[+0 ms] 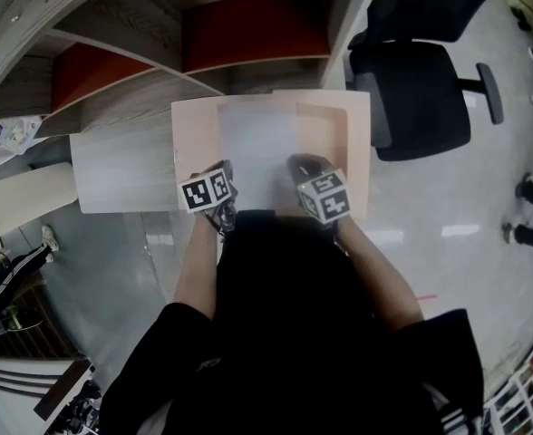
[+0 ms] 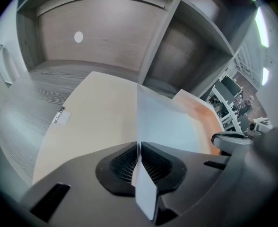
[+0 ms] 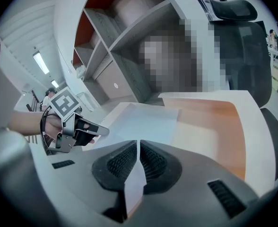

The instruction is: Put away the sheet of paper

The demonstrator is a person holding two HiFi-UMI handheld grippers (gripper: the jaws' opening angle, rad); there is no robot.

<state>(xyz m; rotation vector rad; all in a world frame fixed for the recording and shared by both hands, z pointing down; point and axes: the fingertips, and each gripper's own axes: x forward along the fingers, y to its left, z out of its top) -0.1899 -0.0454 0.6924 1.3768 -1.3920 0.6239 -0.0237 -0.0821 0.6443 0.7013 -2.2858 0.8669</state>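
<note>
Nearest, the left gripper (image 2: 139,161) and the right gripper (image 3: 138,161) each clench the near edge of the sheet of paper (image 1: 259,143); the sheet spreads over the open folder (image 1: 346,157) on the desk (image 1: 112,175); shelves (image 1: 248,39) stand beyond; this looks like the laying-in step; next, the sheet needs lowering flat, squared inside, before either grip lets go.

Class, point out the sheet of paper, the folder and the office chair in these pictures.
sheet of paper (image 1: 257,143): head view, middle of the sheet.
folder (image 1: 350,143): head view, bare right flap.
office chair (image 1: 421,93): head view, seat.
</note>
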